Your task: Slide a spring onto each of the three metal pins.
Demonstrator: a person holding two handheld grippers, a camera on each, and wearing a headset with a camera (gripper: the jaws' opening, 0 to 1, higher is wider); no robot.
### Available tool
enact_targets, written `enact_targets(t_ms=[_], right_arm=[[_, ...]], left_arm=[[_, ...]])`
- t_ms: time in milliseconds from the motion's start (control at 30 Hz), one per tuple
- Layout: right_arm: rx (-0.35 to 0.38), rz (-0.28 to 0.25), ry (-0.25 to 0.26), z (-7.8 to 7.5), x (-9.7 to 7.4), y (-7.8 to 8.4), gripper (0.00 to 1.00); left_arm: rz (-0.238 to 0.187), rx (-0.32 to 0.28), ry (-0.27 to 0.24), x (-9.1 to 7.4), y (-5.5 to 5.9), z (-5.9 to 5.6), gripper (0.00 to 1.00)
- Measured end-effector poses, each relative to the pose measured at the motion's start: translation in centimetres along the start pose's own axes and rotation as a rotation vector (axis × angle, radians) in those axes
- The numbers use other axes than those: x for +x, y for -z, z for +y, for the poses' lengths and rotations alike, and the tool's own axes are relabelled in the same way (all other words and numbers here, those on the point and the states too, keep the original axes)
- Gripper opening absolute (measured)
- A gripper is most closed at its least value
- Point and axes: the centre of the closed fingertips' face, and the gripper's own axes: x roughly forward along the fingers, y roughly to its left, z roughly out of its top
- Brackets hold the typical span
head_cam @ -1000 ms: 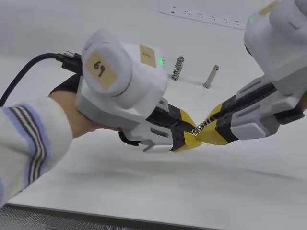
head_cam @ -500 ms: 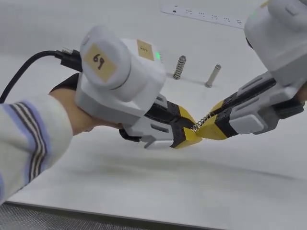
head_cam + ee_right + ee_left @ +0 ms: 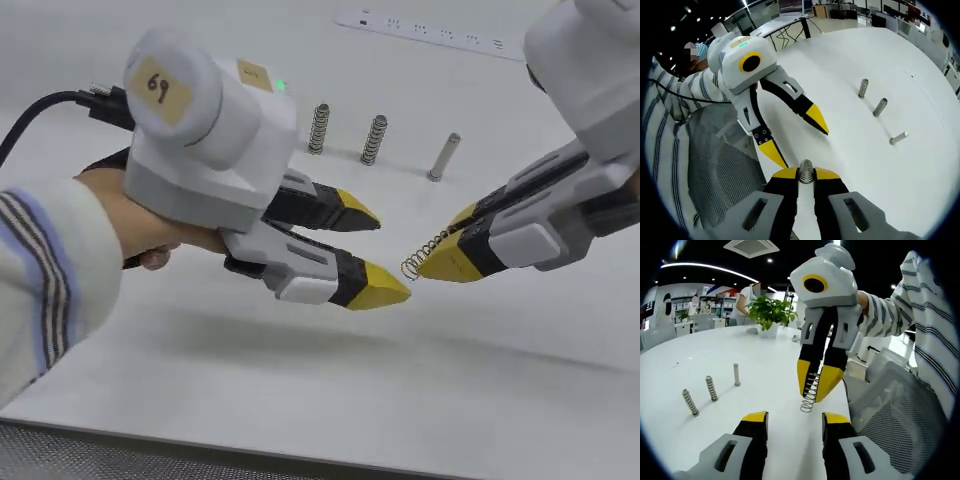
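Note:
A thin loose spring (image 3: 418, 256) sticks out of my right gripper (image 3: 428, 267), which is shut on it above the white table. In the right gripper view the spring (image 3: 806, 171) sits pinched between the yellow tips. My left gripper (image 3: 385, 258) is open, its jaws spread apart just left of the spring and not touching it. In the left gripper view, the right gripper (image 3: 815, 385) hangs ahead with the spring (image 3: 809, 393) pointing down. At the back stand two pins wearing springs (image 3: 319, 128) (image 3: 375, 139) and one bare metal pin (image 3: 442, 158).
A white power strip (image 3: 430, 35) lies along the far side of the table. The table's front edge (image 3: 300, 455) runs close below the grippers. A potted plant (image 3: 771, 315) stands at the table's far end, with a person behind it.
My left gripper has opened, let go of the spring and drawn back to the left. The right gripper keeps the spring. A second sprung pin has come into view.

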Motion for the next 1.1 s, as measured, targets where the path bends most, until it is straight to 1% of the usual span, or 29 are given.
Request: enact_targets(t_ms=[33,67,100,133,167,333,400,500,633,667,700,800,900,967,1100], right_arm=[[0.0,0.004,0.004,-0.1,0.0,0.1,0.08],[0.0,0.005,0.005,-0.1,0.0,0.1,0.08],[0.002,0.006,0.008,-0.2,-0.1,0.2,0.08],[0.01,0.005,0.011,-0.3,-0.1,0.3,0.08],[0.021,0.003,0.015,-0.3,-0.2,0.3,0.08],[0.064,0.004,-0.008,-0.1,-0.2,0.6,0.08],[0.07,-0.005,-0.008,-0.1,-0.2,0.4,0.08],[0.069,-0.006,-0.007,-0.1,-0.3,0.4,0.08],[0.082,-0.006,-0.007,-0.2,-0.5,0.4,0.08],[0.082,-0.003,-0.006,-0.2,-0.5,0.4,0.08],[0.084,0.002,-0.005,-0.5,-0.6,0.4,0.08],[0.086,0.01,-0.002,-0.7,-0.8,0.4,0.08],[0.077,0.011,0.005,-1.2,-1.0,0.2,0.08],[0.069,0.004,0.011,-1.5,-1.0,0.0,0.08],[0.052,0.016,0.03,-2.4,-1.1,-0.2,0.08]], left_arm=[[0.005,-0.002,-0.014,-0.1,0.2,0.4,0.46],[0.003,-0.004,-0.018,-0.2,0.2,0.5,0.49],[-0.002,-0.013,-0.04,-0.3,0.2,0.9,0.51],[-0.003,-0.007,-0.074,-0.5,0.1,1.5,0.52],[-0.006,0.0,-0.088,-0.6,0.0,1.6,0.53],[-0.022,-0.016,-0.104,-0.7,-0.3,2.1,0.68],[-0.018,-0.021,-0.103,-0.7,-0.1,2.1,0.75],[-0.009,-0.016,-0.118,-0.7,0.1,2.3,0.87],[-0.017,-0.018,-0.146,-0.6,-0.1,2.8,0.98],[-0.015,-0.017,-0.157,-0.6,-0.1,3.0,0.98],[-0.013,-0.022,-0.202,-0.8,0.0,3.8,0.98],[-0.008,-0.011,-0.199,-0.9,0.1,3.8,0.98],[-0.012,-0.021,-0.193,-1.0,0.0,3.6,0.98],[-0.019,-0.026,-0.199,-1.0,-0.2,3.6,0.98],[-0.008,-0.043,-0.201,-1.1,0.1,3.6,0.98]])
